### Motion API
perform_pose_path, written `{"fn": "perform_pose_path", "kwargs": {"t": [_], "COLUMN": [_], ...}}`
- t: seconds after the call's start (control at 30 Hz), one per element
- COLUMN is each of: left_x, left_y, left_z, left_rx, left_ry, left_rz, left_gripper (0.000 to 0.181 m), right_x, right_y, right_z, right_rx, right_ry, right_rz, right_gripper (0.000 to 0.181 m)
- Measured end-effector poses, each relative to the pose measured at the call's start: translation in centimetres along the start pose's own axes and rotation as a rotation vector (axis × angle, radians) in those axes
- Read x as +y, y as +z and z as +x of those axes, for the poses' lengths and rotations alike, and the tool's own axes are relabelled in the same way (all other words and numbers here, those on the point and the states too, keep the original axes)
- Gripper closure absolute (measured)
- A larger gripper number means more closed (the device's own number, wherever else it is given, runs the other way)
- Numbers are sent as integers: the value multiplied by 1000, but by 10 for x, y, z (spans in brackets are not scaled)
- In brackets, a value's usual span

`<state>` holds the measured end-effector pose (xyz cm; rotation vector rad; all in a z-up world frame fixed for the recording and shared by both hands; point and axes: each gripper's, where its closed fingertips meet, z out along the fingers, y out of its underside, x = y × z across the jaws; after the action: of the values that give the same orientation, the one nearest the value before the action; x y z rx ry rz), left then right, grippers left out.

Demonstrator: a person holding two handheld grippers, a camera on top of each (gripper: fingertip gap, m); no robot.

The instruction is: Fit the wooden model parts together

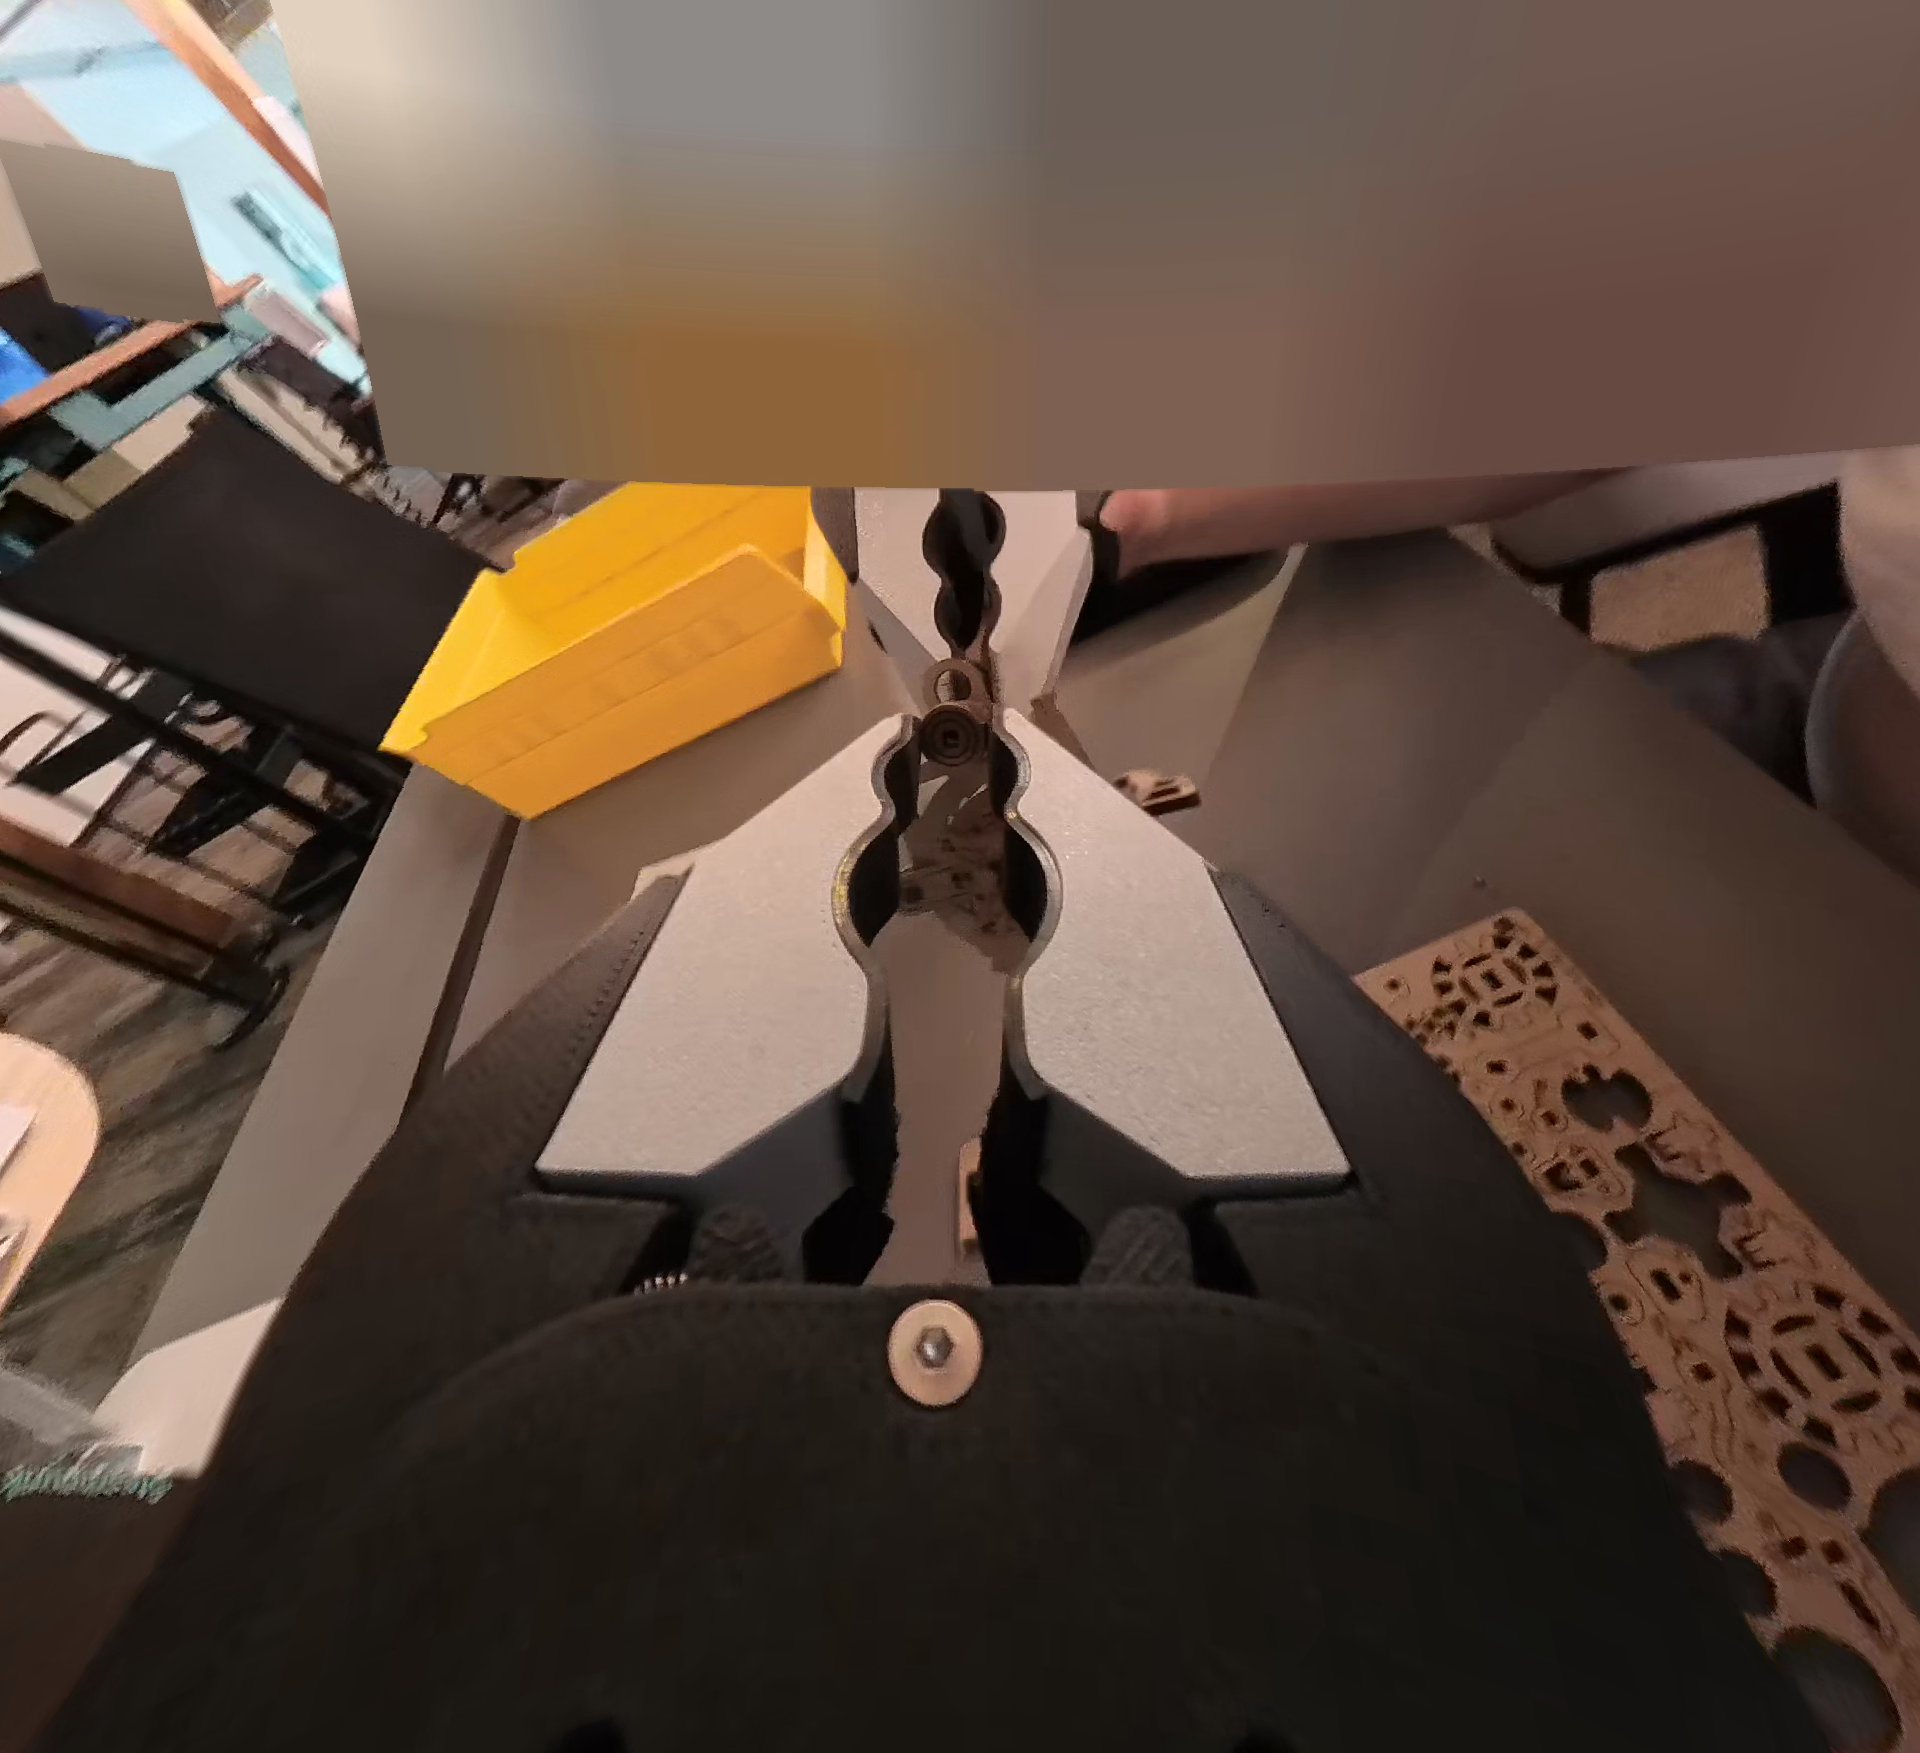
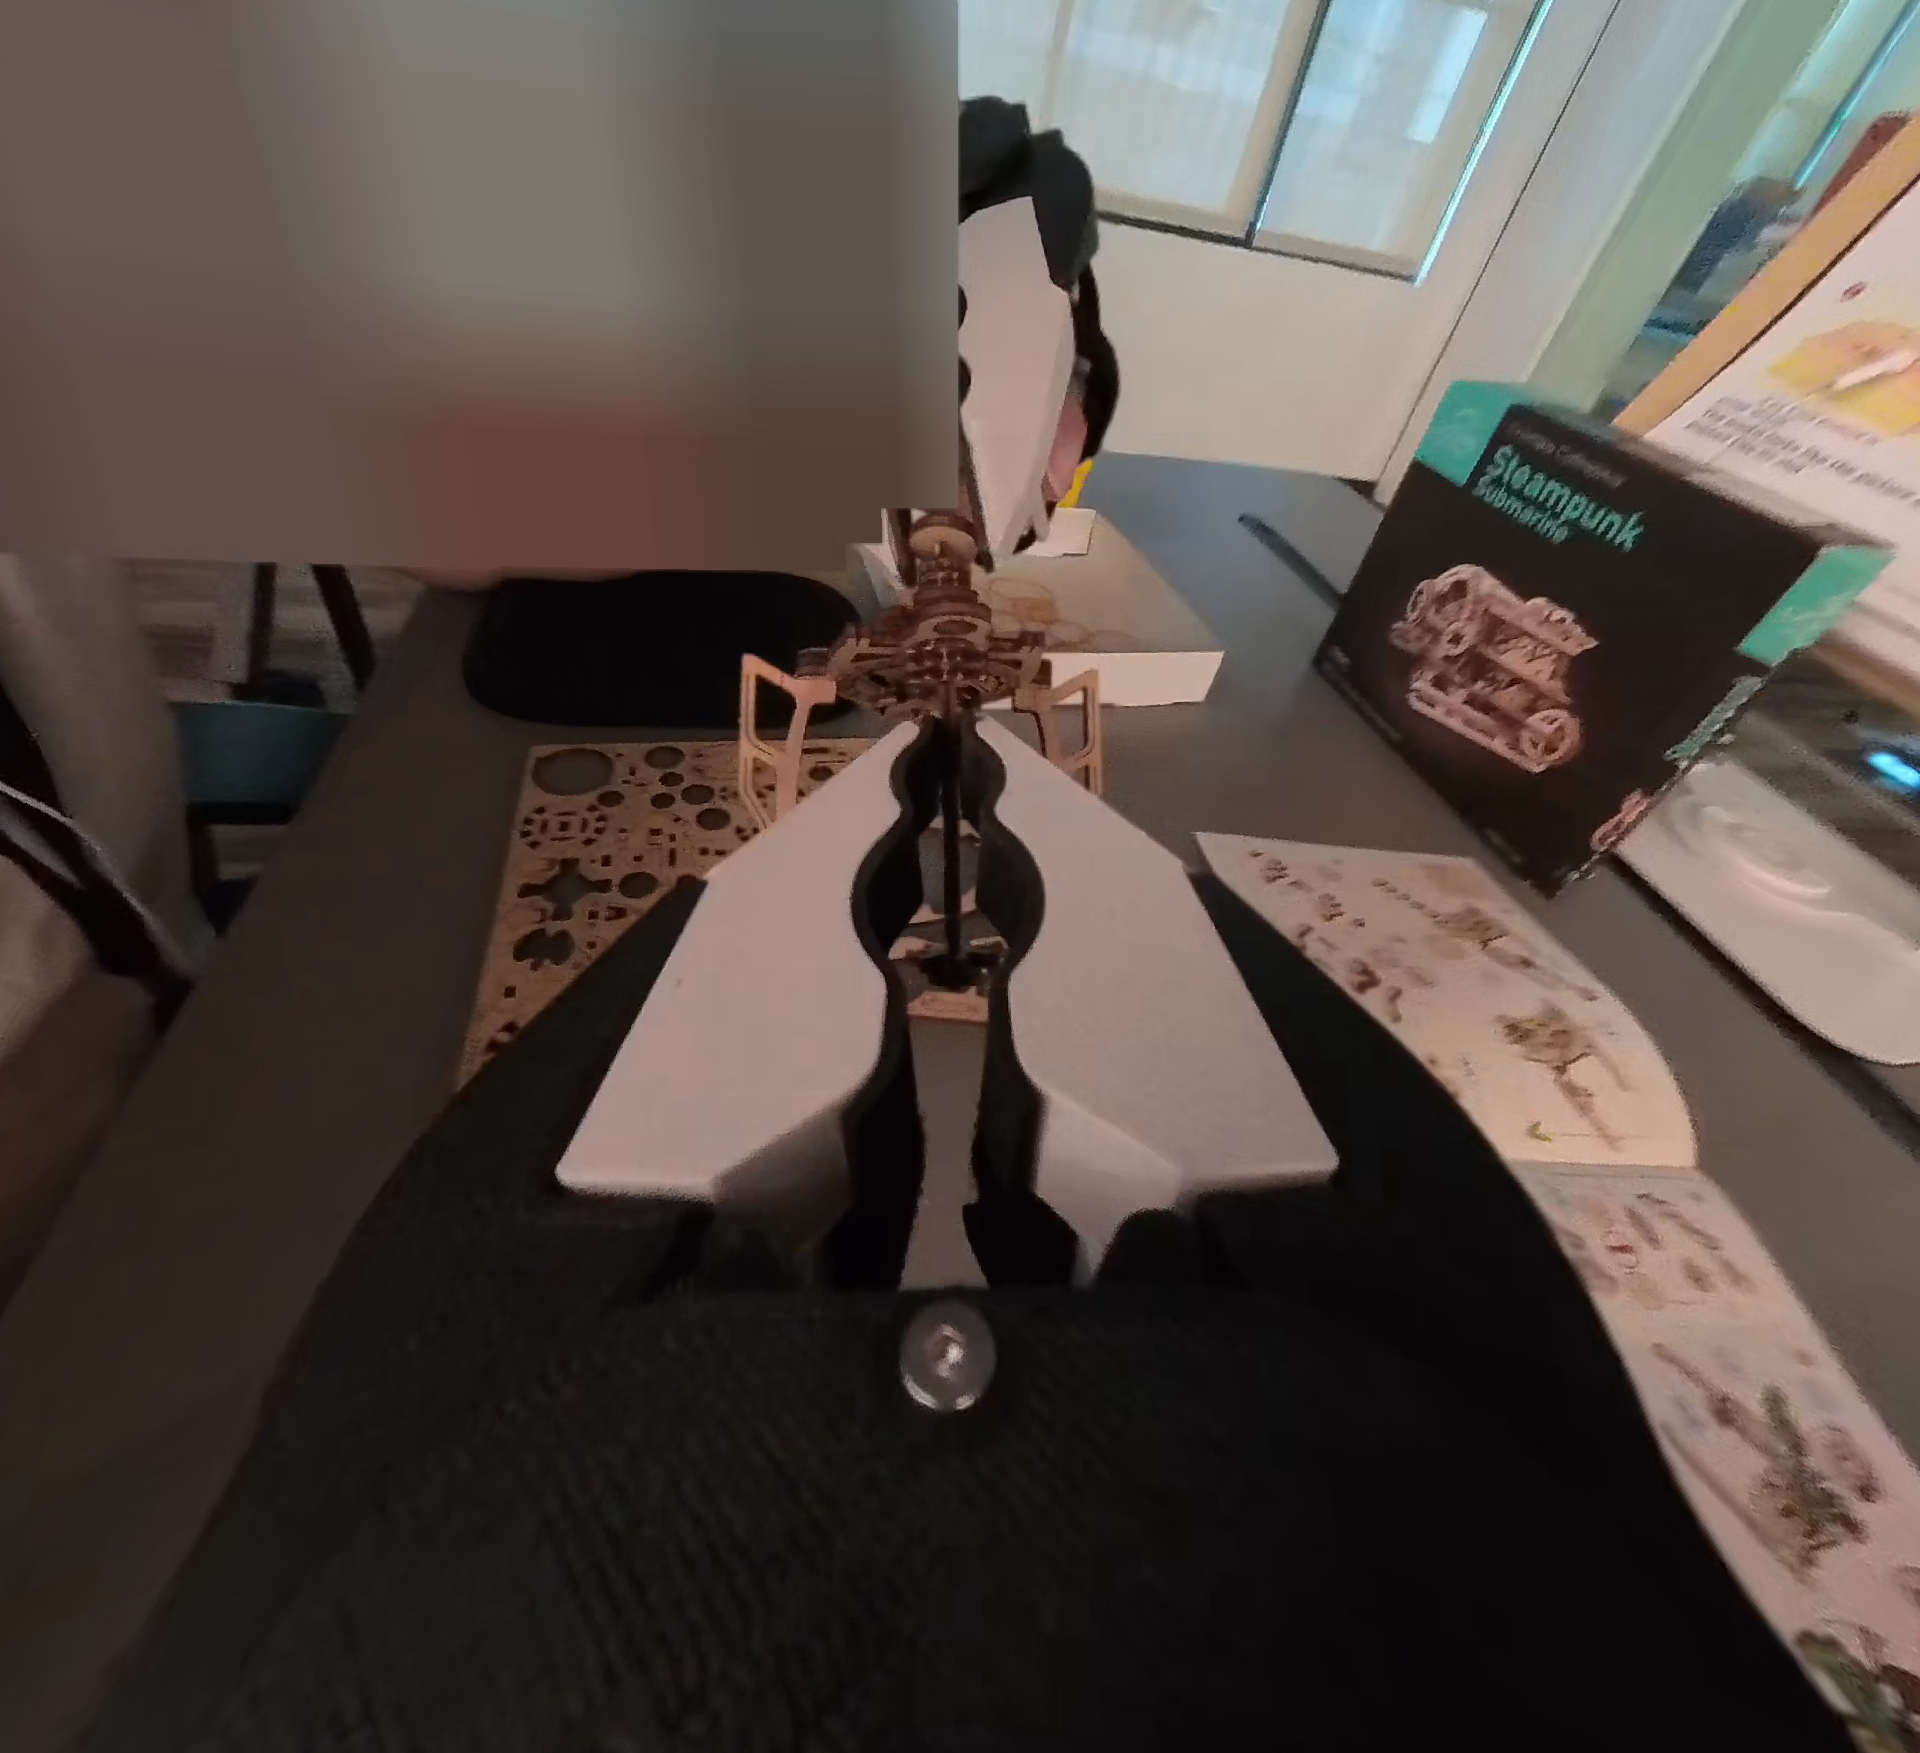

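Wood in both grips: your left gripper (image 1: 951, 747) pinches a small round part (image 1: 954, 739); your right gripper (image 2: 951, 747) pinches the model (image 2: 935, 659), raised over the table (image 2: 312, 924). Align squarely, press gently; thin struts may snap.

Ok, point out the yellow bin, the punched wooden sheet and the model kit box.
yellow bin (image 1: 634, 664), left wrist view, on its front wall.
punched wooden sheet (image 1: 1621, 1215), left wrist view, on the middle of the sheet.
model kit box (image 2: 1558, 654), right wrist view, on its dark front face.
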<state>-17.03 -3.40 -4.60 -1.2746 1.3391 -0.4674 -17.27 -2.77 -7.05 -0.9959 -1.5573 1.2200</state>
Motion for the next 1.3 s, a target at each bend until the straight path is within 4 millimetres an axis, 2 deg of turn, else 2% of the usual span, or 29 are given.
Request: {"fn": "perform_pose_path", "kwargs": {"t": [0.1,0.2,0.37,0.63,0.83,1.3], "left_x": [5,4,12,6,-7,-17], "left_y": [-1,0,1,-3,-5,-4], "left_z": [1,1,1,-1,-1,-9], "left_rx": [-4,5,12,0,-3,-83], "left_ry": [14,-11,-26,-33,-11,2], "left_rz": [-41,-33,-80,-37,60,120], "left_gripper": [170,170,170,170,170,170], "right_x": [4,8,11,1,-11,-21], "right_y": [2,4,5,1,-2,-5], "right_z": [1,1,2,5,2,5], "right_rx": [-11,-4,22,62,93,56], "right_ry": [37,26,-15,-74,-162,-21], "right_rz": [-20,-45,-60,-12,44,145], "right_gripper": [180,180,181,181,180,181]}}
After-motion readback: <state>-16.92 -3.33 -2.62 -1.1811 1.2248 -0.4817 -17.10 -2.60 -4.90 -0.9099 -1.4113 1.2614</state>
